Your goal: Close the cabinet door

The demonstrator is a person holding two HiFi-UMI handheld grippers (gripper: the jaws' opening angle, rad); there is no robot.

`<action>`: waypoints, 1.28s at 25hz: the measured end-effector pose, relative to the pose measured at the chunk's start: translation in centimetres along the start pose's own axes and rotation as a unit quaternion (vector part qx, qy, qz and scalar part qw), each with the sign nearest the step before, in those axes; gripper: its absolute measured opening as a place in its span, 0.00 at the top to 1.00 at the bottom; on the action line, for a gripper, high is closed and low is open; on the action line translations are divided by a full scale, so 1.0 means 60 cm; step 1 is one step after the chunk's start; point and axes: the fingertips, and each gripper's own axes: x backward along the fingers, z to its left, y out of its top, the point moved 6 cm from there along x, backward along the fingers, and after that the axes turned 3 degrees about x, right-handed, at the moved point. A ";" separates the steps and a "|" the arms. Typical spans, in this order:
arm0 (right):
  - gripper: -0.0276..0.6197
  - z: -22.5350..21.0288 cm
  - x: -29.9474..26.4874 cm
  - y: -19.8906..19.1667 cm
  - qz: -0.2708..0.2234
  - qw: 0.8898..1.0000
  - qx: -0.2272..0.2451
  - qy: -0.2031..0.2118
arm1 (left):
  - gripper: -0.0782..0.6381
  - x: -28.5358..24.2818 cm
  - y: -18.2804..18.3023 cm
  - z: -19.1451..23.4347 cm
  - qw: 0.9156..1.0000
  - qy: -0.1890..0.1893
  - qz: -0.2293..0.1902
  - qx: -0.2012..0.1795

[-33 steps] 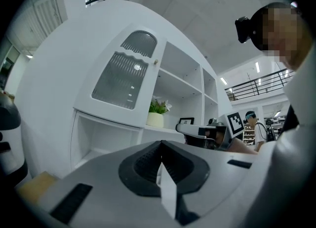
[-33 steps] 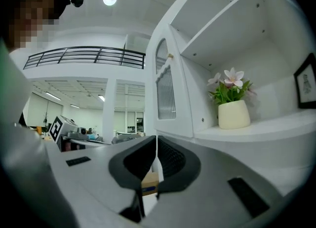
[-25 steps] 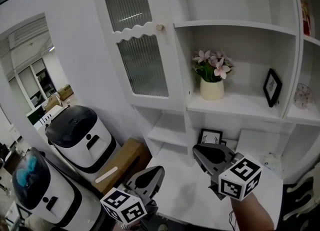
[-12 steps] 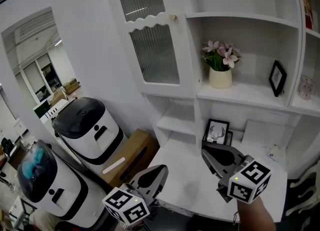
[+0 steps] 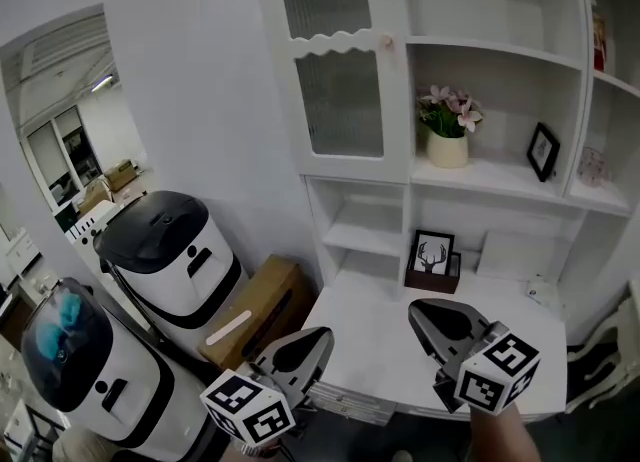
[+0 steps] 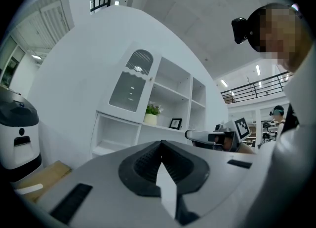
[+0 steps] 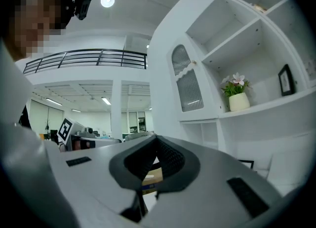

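The white cabinet door [image 5: 340,75] with ribbed glass and a small round knob [image 5: 387,42] lies flat against the left column of the shelf unit; the right gripper view shows the door [image 7: 186,86] the same way. Both grippers hang low in the head view, well short of the cabinet and touching nothing. My left gripper [image 5: 318,333] is shut and empty, its jaws [image 6: 160,143] meeting in its own view. My right gripper [image 5: 415,309] is also shut with nothing in it, its jaws [image 7: 157,138] closed.
A flower pot [image 5: 447,148] and a black picture frame [image 5: 541,152] stand on the open shelf. A small framed picture [image 5: 431,255] rests on the white desk top [image 5: 370,335]. Two white bins with dark lids [image 5: 165,250] and a cardboard box [image 5: 250,315] stand at the left.
Both grippers and the head camera have drawn back from the cabinet, which now looks smaller and farther. The door has kept flat against the frame. Both grippers stayed shut.
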 end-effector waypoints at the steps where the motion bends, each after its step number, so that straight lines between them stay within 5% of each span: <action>1: 0.95 0.014 0.003 0.000 0.000 1.000 0.002 -0.006 | 0.88 0.011 0.001 0.001 1.000 -0.006 0.000 0.001; 16: 0.95 0.169 0.047 -0.020 0.004 0.997 0.009 -0.073 | 0.88 0.133 -0.009 0.006 0.998 -0.067 0.005 0.010; 32: 0.95 0.202 0.053 -0.024 0.005 0.997 0.012 -0.078 | 0.88 0.162 -0.014 0.007 0.997 -0.070 0.002 0.016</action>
